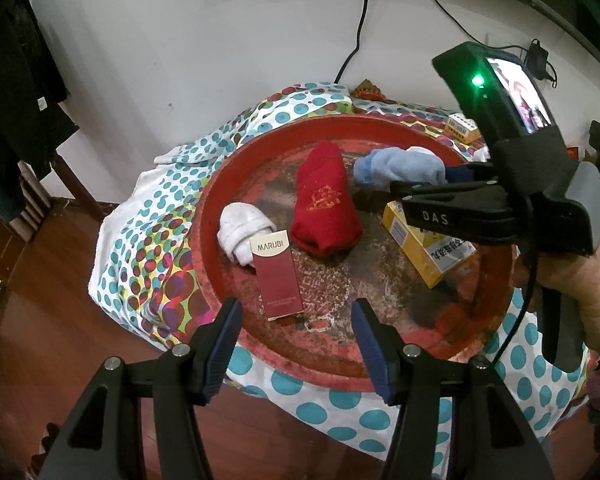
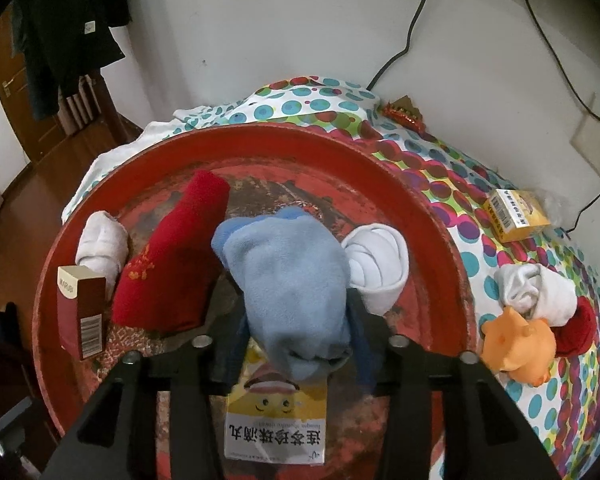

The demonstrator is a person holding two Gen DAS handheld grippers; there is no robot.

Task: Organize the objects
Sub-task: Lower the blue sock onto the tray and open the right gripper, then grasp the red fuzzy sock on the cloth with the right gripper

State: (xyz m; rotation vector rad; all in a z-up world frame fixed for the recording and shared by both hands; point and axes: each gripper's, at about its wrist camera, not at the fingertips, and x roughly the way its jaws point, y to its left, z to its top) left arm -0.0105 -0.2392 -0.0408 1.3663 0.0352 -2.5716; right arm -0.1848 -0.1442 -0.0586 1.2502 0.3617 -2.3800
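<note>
A round red tray (image 1: 220,216) (image 2: 440,216) lies on a dotted cloth. In it are a red sock (image 1: 324,204) (image 2: 168,272), a white rolled sock (image 1: 240,228) (image 2: 100,244), a maroon Marubi box (image 1: 278,276) (image 2: 80,312), a yellow box (image 1: 424,244) (image 2: 276,424) and another white rolled sock (image 2: 376,268). My right gripper (image 2: 300,344) (image 1: 444,176) is shut on a light blue sock (image 2: 292,280) (image 1: 400,166) and holds it above the tray. My left gripper (image 1: 296,332) is open and empty over the tray's near rim.
On the dotted cloth (image 2: 452,168) right of the tray are a small yellow box (image 2: 516,214) (image 1: 462,126), an orange toy (image 2: 516,344) and a white-and-red sock bundle (image 2: 540,292). Cables run along the wall. Wooden floor lies to the left.
</note>
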